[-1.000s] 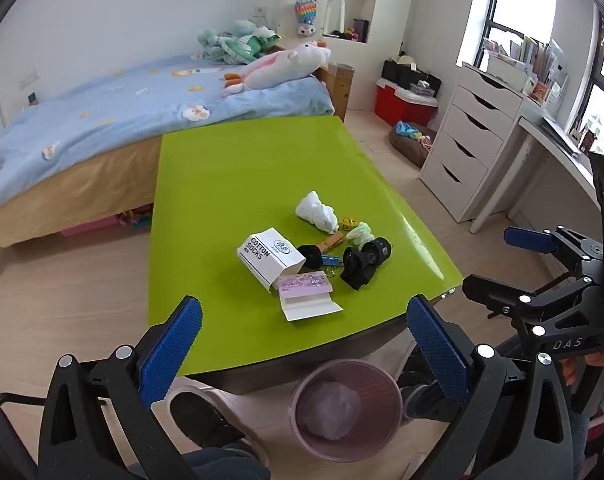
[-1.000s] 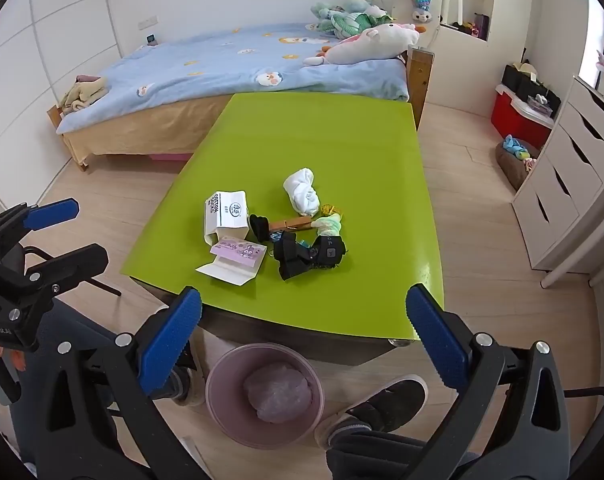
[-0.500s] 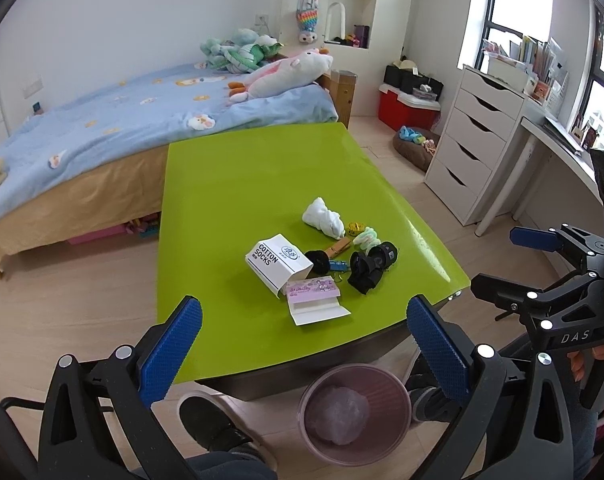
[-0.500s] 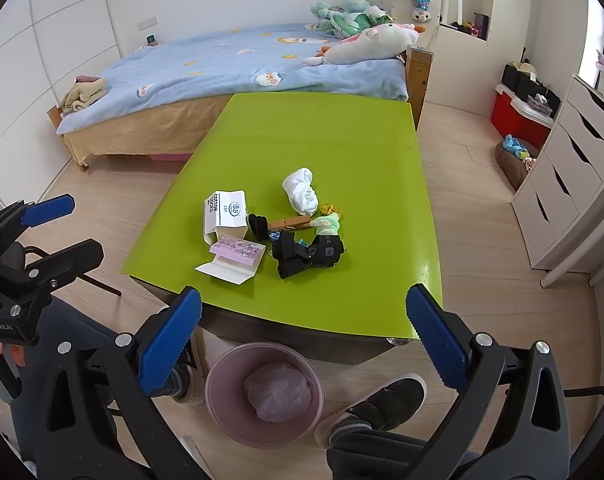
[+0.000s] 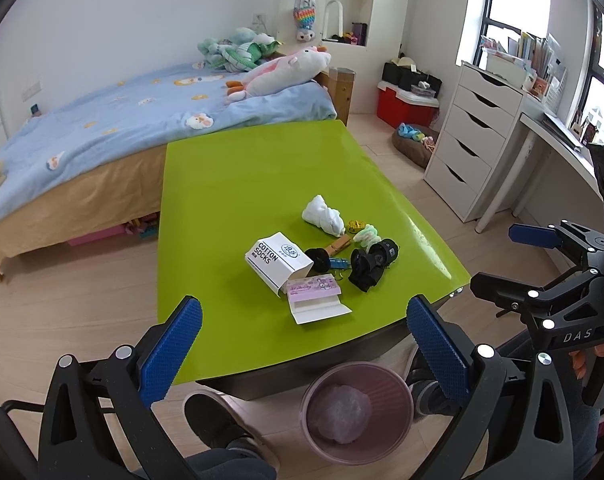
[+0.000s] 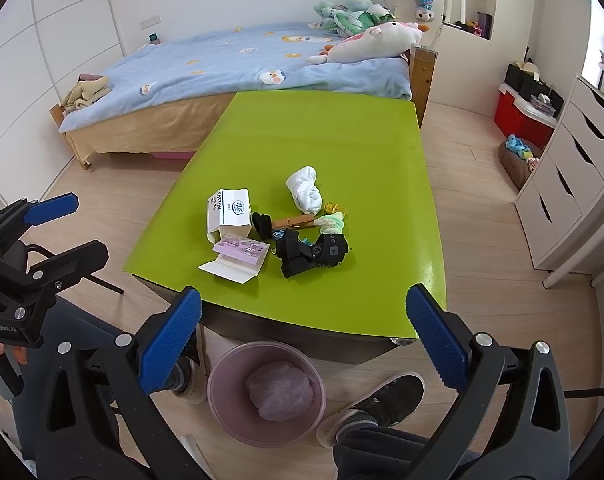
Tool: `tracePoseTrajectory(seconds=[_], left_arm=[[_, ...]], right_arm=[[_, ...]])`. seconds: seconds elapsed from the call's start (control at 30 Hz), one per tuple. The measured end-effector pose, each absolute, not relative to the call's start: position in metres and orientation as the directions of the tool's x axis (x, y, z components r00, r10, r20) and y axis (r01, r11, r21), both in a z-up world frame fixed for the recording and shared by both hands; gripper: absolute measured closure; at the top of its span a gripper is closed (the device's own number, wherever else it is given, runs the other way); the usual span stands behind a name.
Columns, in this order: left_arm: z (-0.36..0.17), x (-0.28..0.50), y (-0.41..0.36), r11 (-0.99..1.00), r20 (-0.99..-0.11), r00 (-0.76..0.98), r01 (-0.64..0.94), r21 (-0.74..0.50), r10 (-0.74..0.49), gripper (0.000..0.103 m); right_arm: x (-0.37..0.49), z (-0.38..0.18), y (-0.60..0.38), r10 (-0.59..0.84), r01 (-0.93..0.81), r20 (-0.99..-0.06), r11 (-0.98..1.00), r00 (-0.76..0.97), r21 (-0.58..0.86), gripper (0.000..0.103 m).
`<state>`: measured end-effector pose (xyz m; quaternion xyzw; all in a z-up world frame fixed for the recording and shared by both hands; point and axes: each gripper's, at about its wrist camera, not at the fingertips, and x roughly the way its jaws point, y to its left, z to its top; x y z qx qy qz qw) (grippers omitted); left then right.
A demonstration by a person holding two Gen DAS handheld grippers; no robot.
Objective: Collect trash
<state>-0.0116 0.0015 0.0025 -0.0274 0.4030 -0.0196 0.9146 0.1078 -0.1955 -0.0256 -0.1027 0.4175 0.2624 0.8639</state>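
Bed [image 6: 238, 64] with blue cover behind, green bench [image 5: 242, 184] in front of it. Pink bin [image 6: 230, 372] on the floor at the bench's near edge, a crumpled bag [image 6: 280, 394] inside, a shoe on either side. Left tool [image 5: 302, 344] and right tool [image 6: 304, 334] both held back off the near edge above the bin — fingers spread wide, nothing in either.

Trash sits in a cluster on the near half of the bench: white "cotton socks" box [image 5: 276, 260] at the left, pink packet [image 5: 312, 286] on an unfolded white card [image 5: 320, 310] just in front of it. Black sock bundle [image 5: 372, 264] to the right. White wad [image 5: 322, 216] at the far side. Between them — black roll [image 5: 318, 258], wooden clip [image 5: 340, 244], pale green bit [image 5: 368, 234], small yellow piece [image 5: 355, 224].
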Motion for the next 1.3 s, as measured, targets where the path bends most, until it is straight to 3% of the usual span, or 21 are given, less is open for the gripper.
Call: tracePoseTrajectory(seconds=[1.3], left_arm=[[-0.0047, -0.0108, -0.0004, 0.998, -0.741, 0.669, 0.011, -0.064, -0.055, 0.005]], right_arm=[[0.1085, -0.0296, -0.1994, 0.387, -0.538, -0.771, 0.84, 0.505, 0.069, 0.003]])
